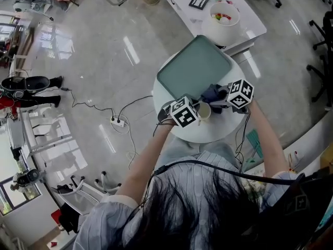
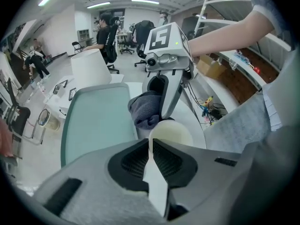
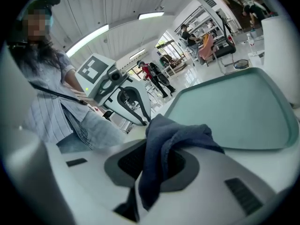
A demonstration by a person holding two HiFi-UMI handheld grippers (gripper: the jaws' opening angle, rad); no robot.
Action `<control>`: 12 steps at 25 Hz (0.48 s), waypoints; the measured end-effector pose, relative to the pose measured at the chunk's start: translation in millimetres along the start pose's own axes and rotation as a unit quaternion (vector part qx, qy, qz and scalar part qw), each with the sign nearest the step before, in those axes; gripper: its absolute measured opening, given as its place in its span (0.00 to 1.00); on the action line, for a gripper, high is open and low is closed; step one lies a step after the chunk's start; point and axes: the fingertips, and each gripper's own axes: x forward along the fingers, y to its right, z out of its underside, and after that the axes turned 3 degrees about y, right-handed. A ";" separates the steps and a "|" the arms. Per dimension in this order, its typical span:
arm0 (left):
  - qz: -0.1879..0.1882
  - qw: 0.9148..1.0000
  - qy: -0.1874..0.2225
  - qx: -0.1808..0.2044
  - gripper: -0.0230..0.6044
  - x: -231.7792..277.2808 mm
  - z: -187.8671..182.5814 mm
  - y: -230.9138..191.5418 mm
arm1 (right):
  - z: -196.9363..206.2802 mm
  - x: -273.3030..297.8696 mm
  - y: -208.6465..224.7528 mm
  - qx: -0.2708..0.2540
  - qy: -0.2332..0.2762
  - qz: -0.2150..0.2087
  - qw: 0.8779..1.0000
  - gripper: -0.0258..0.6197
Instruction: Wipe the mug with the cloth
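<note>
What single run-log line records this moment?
left hand-held gripper: shut on mug | right hand-held gripper: shut on cloth | cloth beside mug

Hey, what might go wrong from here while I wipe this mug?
The left gripper pinches only a thin part of the mug; a firm wipe may twist it loose. The cloth is bunched in the right gripper with a loose end hanging, so it might slip out.
</note>
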 end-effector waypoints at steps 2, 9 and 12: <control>-0.007 1.000 -0.004 -0.012 0.09 -1.1 -0.2 -1.3 | 0.2 1.2 0.1 0.003 0.009 0.010 1.000 0.16; -0.033 0.999 -0.003 -0.028 0.09 1.4 -0.8 -0.2 | 7.3 -0.6 -4.1 0.020 0.053 0.038 0.998 0.16; -0.043 0.999 -0.005 -0.024 0.09 1.9 1.0 -1.9 | 9.7 -1.4 -6.3 0.024 0.064 0.048 0.997 0.16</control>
